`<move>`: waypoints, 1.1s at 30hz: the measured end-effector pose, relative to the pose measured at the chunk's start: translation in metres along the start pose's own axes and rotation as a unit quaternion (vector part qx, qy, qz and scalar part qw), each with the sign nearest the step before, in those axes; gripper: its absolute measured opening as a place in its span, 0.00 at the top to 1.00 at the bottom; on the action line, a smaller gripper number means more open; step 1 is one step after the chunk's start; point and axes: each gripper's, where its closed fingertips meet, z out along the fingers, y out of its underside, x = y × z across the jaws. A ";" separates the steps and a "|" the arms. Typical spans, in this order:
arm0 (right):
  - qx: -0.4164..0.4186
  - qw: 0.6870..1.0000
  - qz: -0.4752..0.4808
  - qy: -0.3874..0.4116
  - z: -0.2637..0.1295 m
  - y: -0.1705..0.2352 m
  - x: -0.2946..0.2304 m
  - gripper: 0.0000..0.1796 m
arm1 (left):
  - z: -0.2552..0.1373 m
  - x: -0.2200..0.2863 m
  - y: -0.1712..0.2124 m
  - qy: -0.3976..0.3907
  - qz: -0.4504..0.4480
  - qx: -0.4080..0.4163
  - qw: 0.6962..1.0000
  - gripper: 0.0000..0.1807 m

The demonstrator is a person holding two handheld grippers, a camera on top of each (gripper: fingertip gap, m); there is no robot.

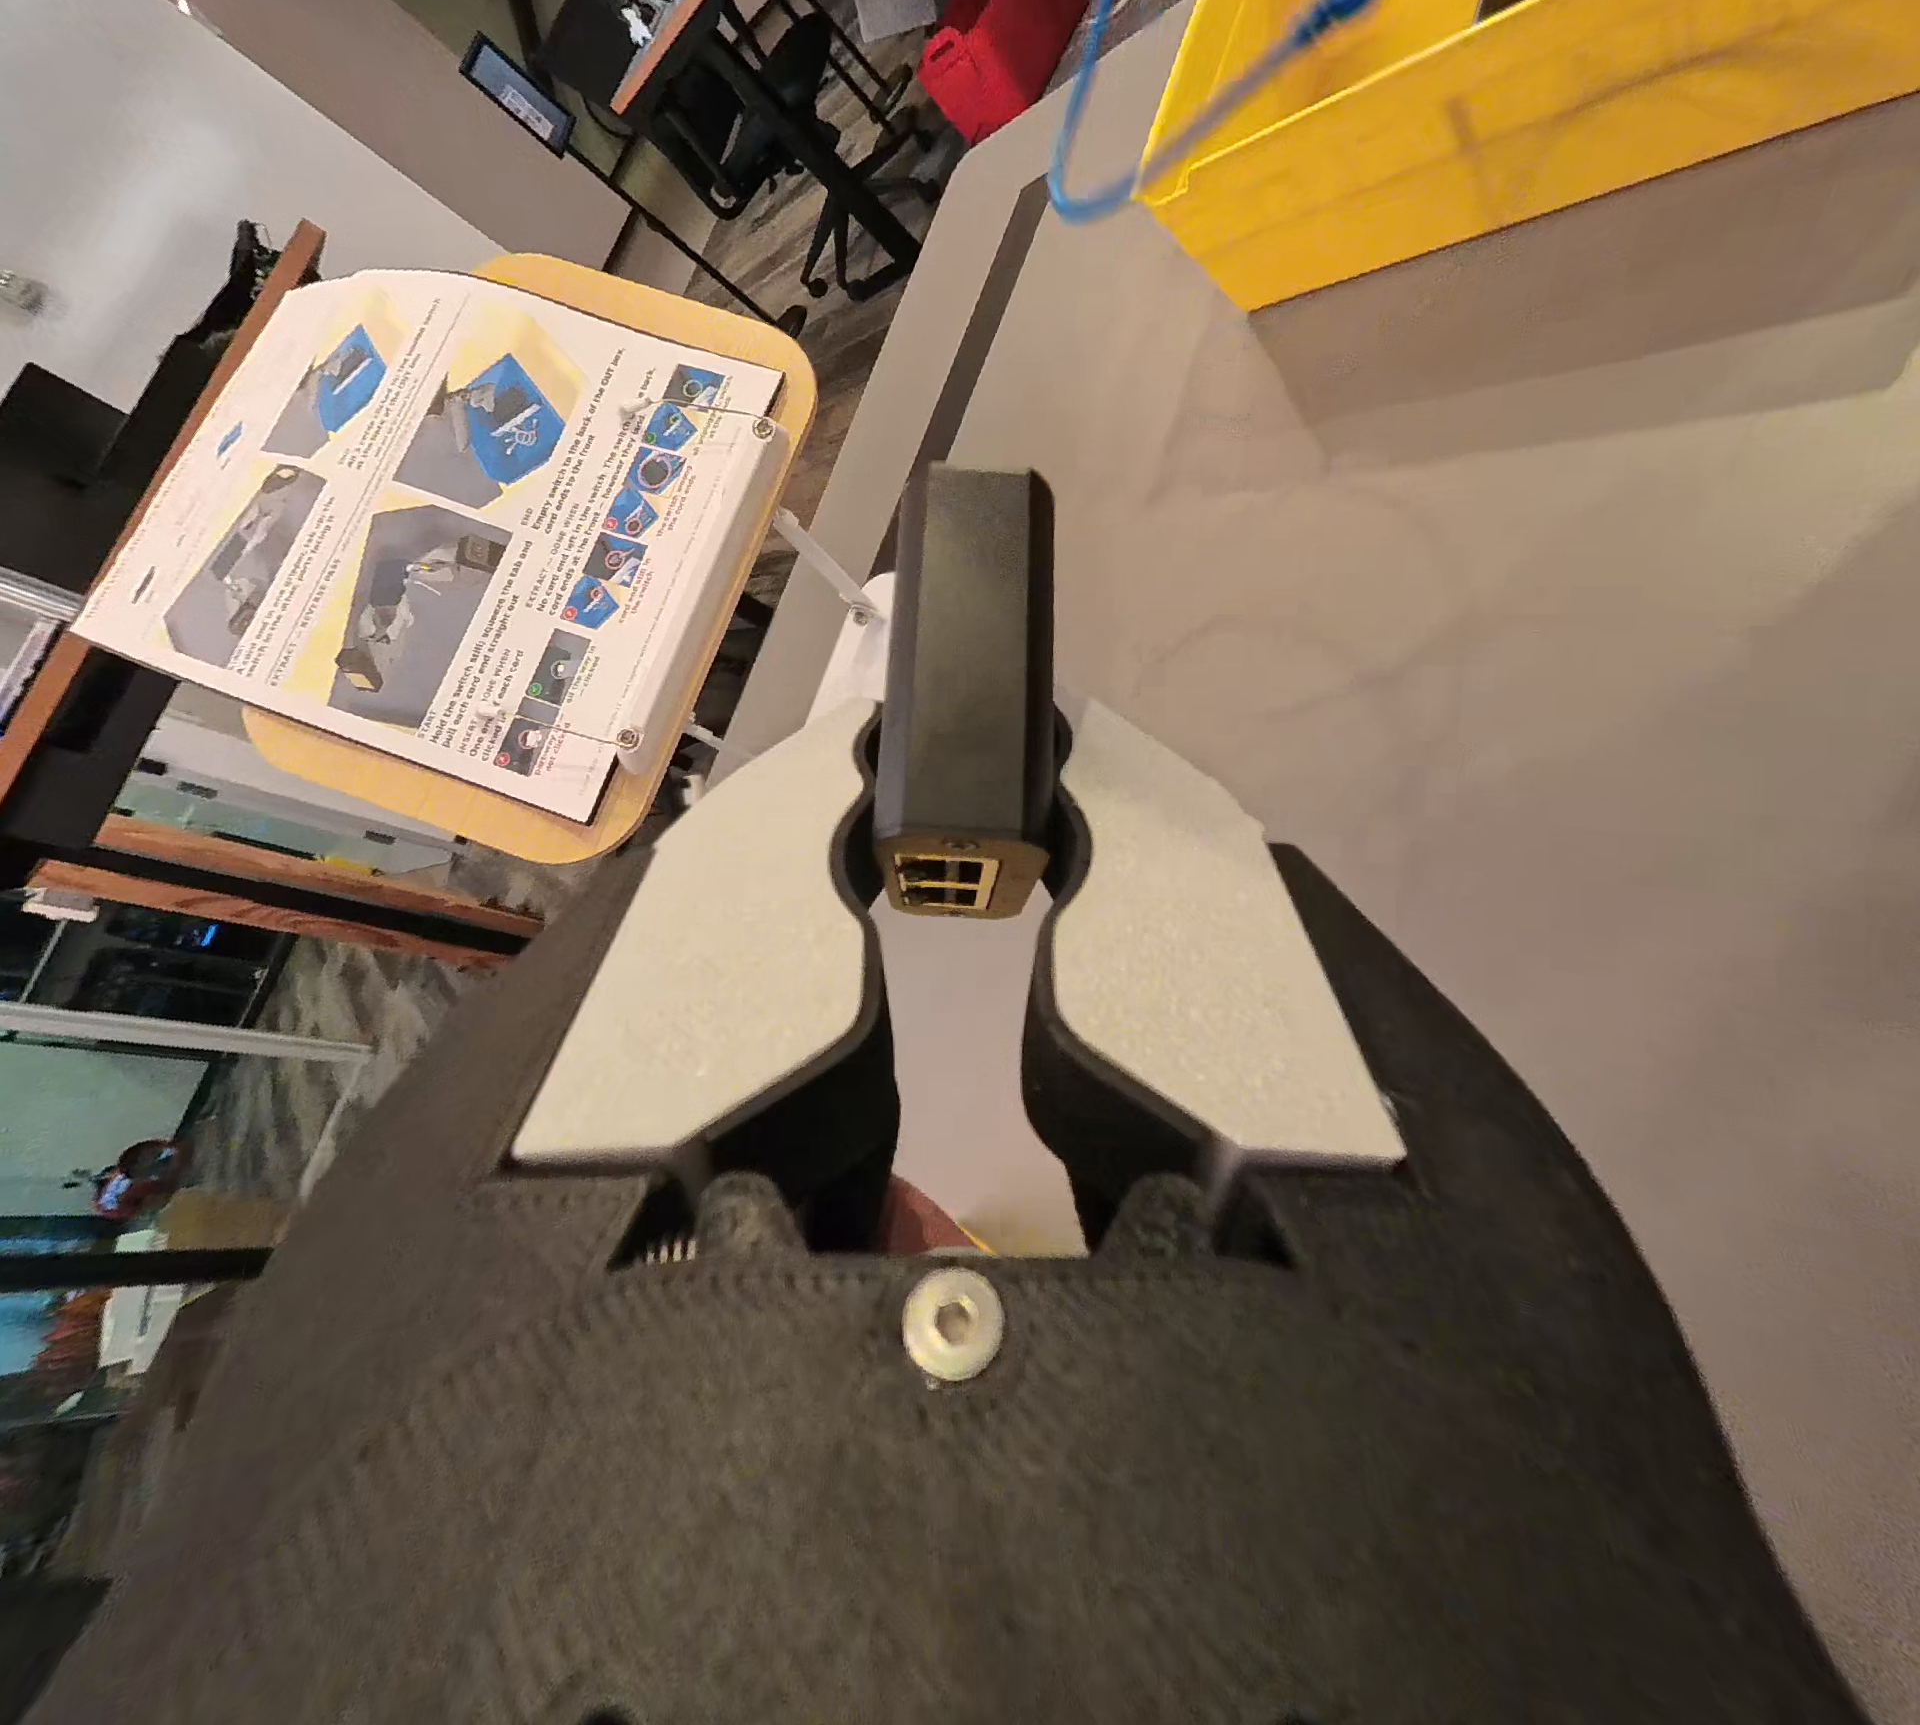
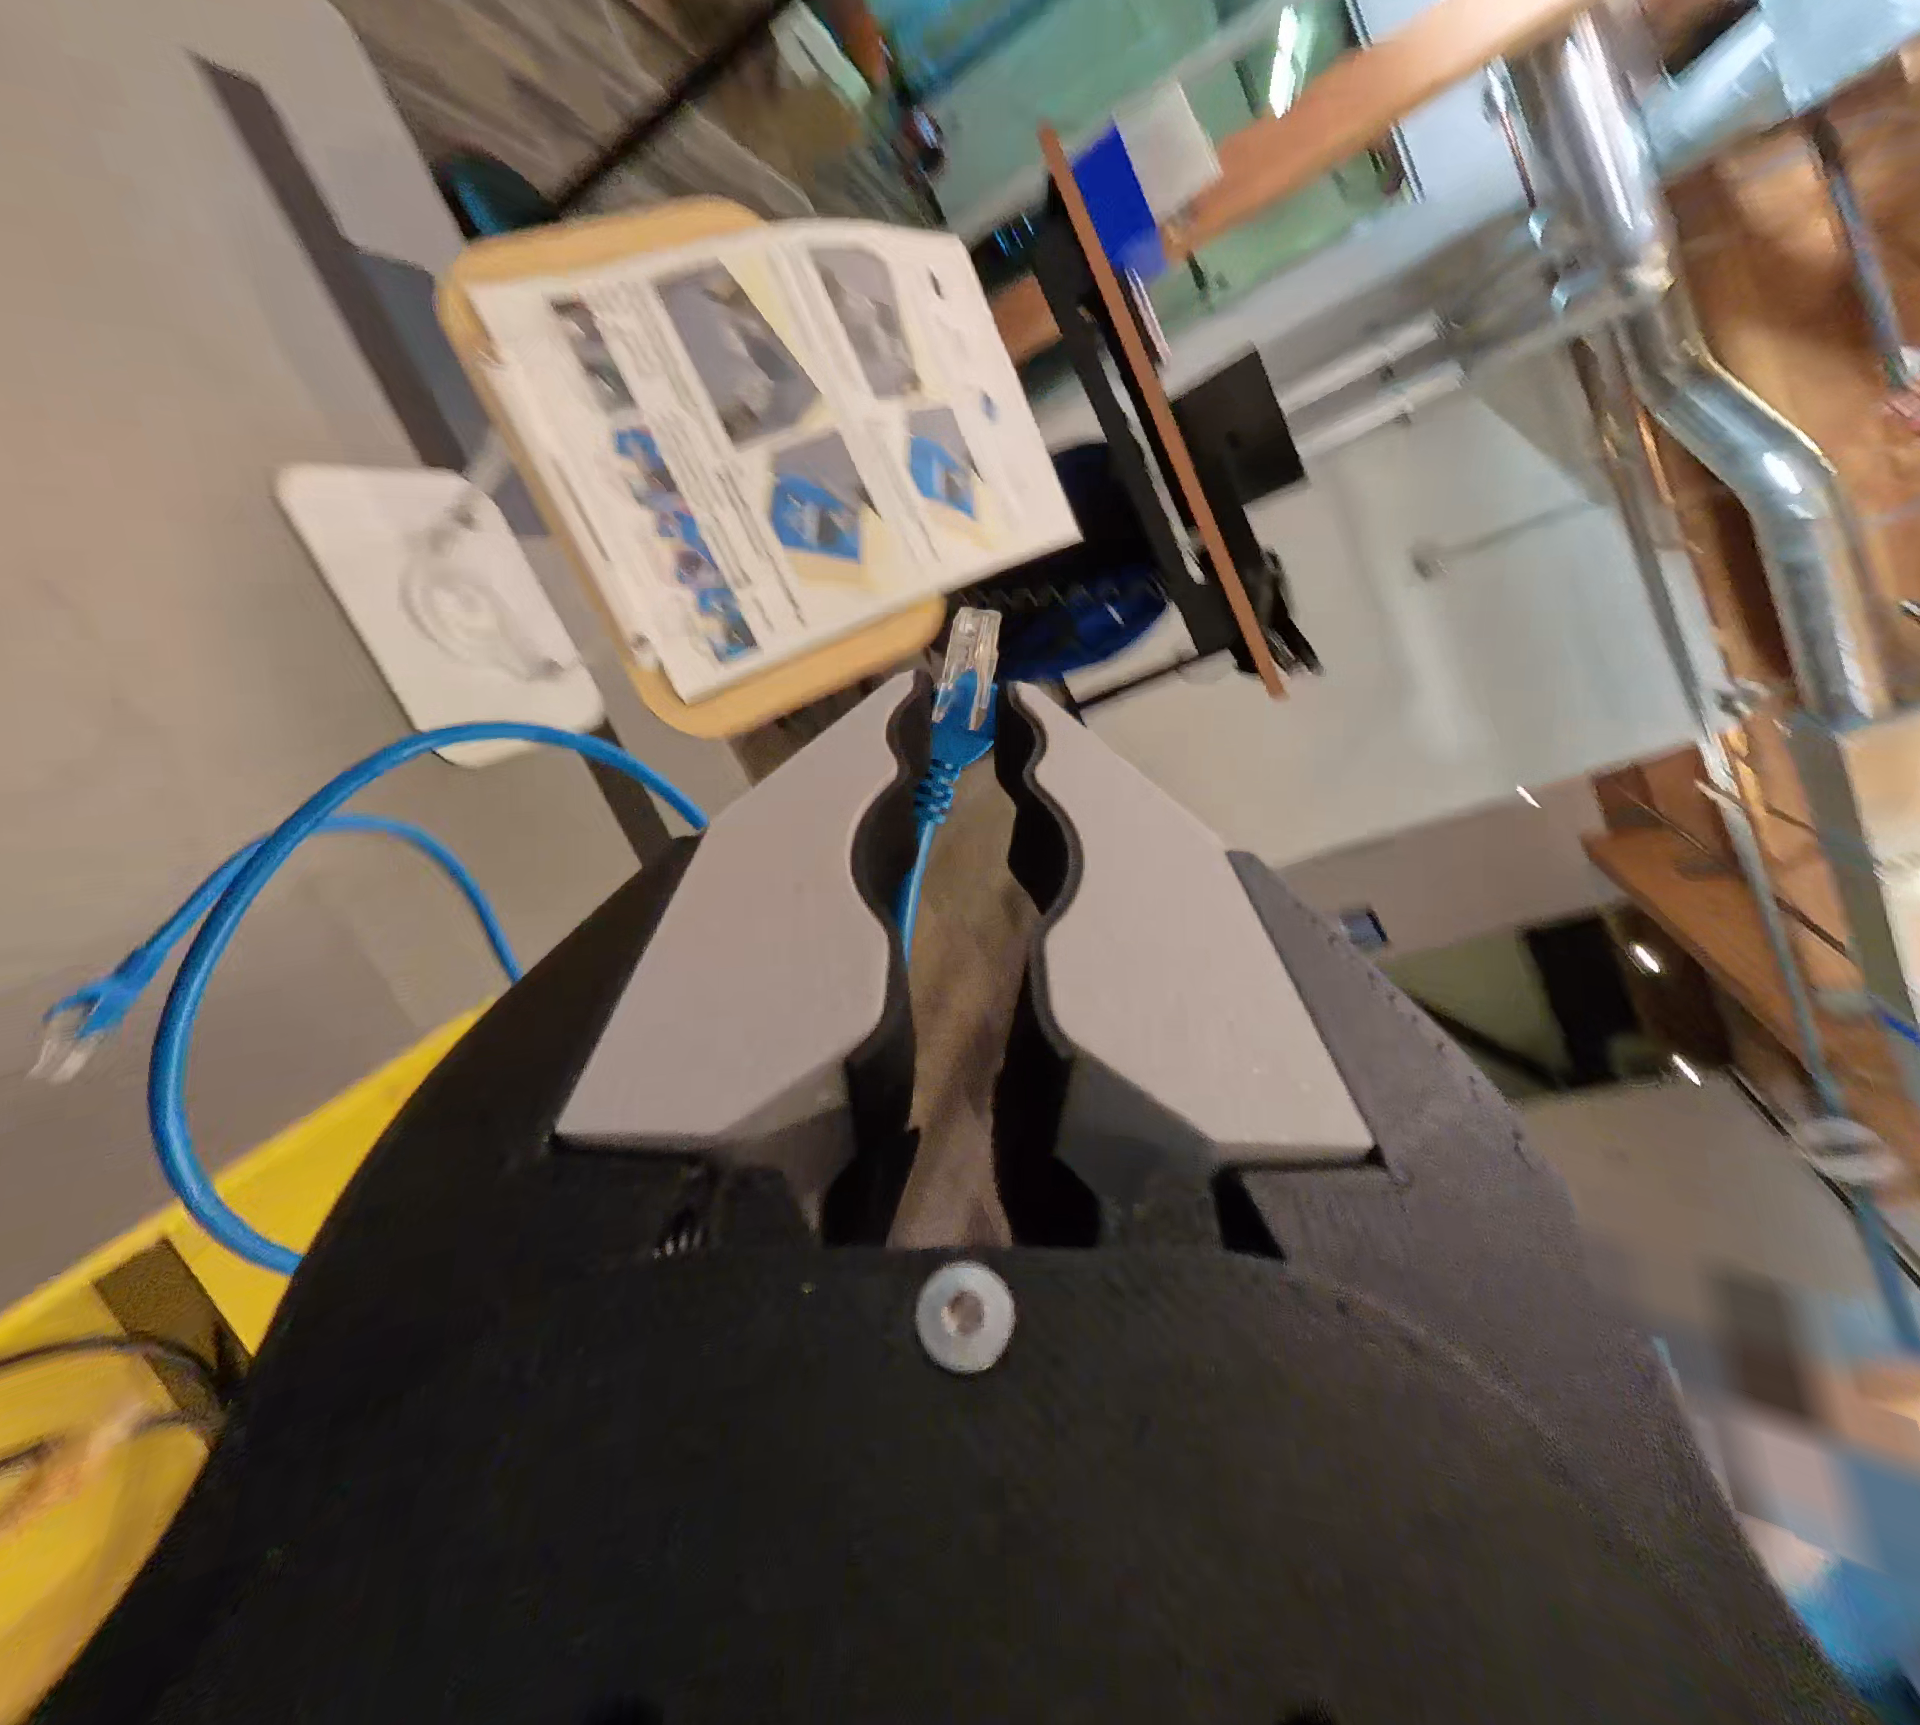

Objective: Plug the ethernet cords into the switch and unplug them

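Grey tabletop, switch clamped at edge, cord plug gripped aloft

The switch sits clamped between the left gripper fingers, the instruction board ahead-left, the bin ahead-right; the cord plug (its cable trailing left) juts past the right gripper tips

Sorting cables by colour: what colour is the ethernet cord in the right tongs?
Blue, with a clear plug; the right wrist view shows it best.
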 end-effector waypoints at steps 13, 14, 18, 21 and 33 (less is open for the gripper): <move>-0.271 0.955 0.113 0.049 -0.062 0.193 -0.060 0.94 | 0.009 0.011 0.011 0.012 0.004 -0.015 1.000 0.86; -0.274 0.950 0.139 0.045 -0.063 0.208 -0.077 0.94 | 0.009 0.011 0.012 0.013 0.004 -0.017 1.000 0.86; -0.285 0.936 0.201 0.033 -0.058 0.250 -0.133 0.94 | 0.011 0.013 0.013 0.014 -0.002 -0.017 1.000 0.86; -0.280 0.927 0.249 -0.006 -0.048 0.268 -0.171 0.94 | 0.013 0.015 0.012 0.016 0.002 -0.019 1.000 0.86; -0.357 0.854 0.328 -0.190 -0.039 0.326 -0.294 0.80 | 0.016 0.021 0.015 0.022 0.002 -0.020 1.000 0.86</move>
